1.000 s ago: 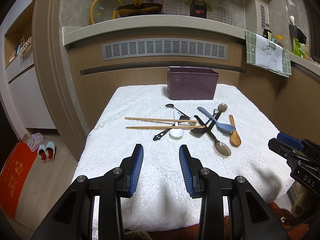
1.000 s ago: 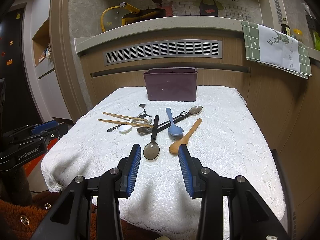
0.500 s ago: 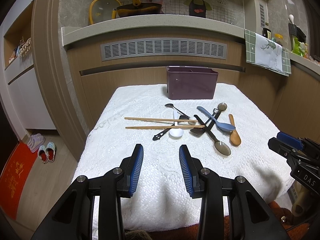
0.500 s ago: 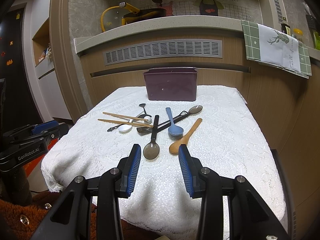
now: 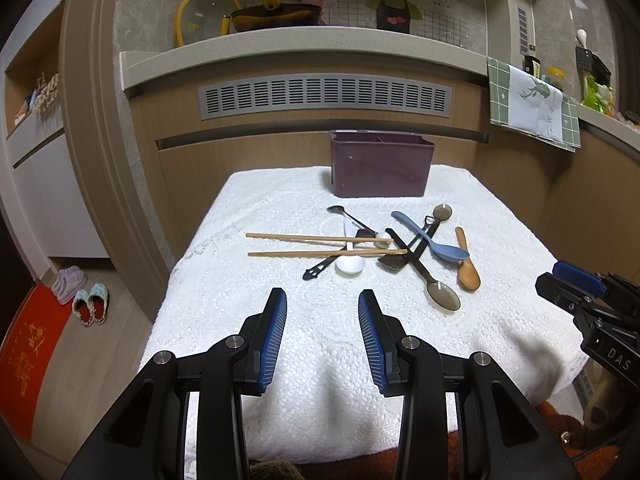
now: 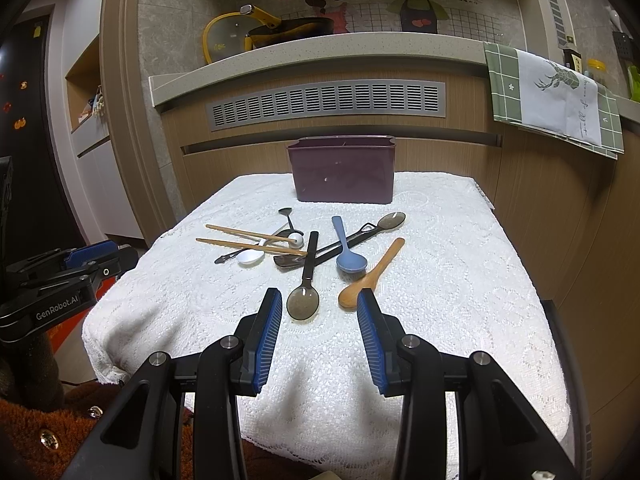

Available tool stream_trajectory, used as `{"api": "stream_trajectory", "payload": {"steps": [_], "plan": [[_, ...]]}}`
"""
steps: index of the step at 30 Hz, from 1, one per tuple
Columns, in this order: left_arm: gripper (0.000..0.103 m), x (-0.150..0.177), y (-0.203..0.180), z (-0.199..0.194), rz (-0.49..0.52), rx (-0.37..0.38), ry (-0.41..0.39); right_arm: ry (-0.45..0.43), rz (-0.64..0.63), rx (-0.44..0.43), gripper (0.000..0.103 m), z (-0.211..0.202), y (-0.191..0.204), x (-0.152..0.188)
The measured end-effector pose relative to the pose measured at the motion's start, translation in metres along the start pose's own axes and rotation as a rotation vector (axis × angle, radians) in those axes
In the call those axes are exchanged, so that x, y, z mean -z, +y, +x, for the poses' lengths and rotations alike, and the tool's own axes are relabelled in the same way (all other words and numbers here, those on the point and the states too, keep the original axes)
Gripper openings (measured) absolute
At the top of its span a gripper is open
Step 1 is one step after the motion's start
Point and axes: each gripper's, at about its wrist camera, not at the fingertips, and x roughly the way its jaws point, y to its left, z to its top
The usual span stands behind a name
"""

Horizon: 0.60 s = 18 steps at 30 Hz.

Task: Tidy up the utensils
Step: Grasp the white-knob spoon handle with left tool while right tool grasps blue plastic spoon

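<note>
Two tools hover over the near edge of a bench (image 6: 460, 280) covered with a white lace cloth (image 5: 248, 280), both with their blue-padded fingers spread wide and nothing between them. The left tool (image 5: 322, 308) points at bare cloth just short of the pile, while the right tool (image 6: 318, 308) has the bowl of a dark translucent spoon (image 6: 304, 300) just beyond the gap between its fingers. Utensils lie in a loose heap at the middle of the bench: a pair of wooden chopsticks (image 5: 320, 245) runs left to right, roughly parallel, crossing over a white spoon (image 5: 350, 264) and a thin black spoon (image 5: 348, 216). To their right a blue spoon (image 6: 347, 254) lies across a long black-handled spoon (image 6: 372, 228), and a wooden spoon (image 6: 370, 276) rests on the far right of the heap, its bowl toward the near side. A purple bin (image 6: 343, 168) stands upright at the far edge of the bench, apart from the heap. Behind it a wooden cabinet front carries a grey vent (image 5: 324, 96), and a green checked towel (image 6: 552, 96) hangs from the counter on the right.
</note>
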Motion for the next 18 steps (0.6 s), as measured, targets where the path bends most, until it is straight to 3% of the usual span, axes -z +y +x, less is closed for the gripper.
{"api": "stream_trajectory", "payload": {"steps": [6, 10, 14, 18], "plan": [[0.038, -0.011, 0.001, 0.016, 0.011, 0.049, 0.007, -0.028, -0.039, 0.021, 0.037, 0.004, -0.005, -0.014], [0.038, -0.024, 0.004, 0.040, 0.005, 0.079, -0.004, 0.000, -0.063, 0.027, 0.036, 0.022, -0.013, -0.025], [0.039, -0.030, 0.016, 0.075, -0.032, 0.136, 0.060, 0.045, -0.070, 0.034, 0.036, 0.048, -0.023, -0.033], [0.039, -0.028, 0.018, 0.104, -0.018, 0.147, 0.142, 0.074, -0.093, 0.064, 0.036, 0.068, -0.032, -0.037]]}}
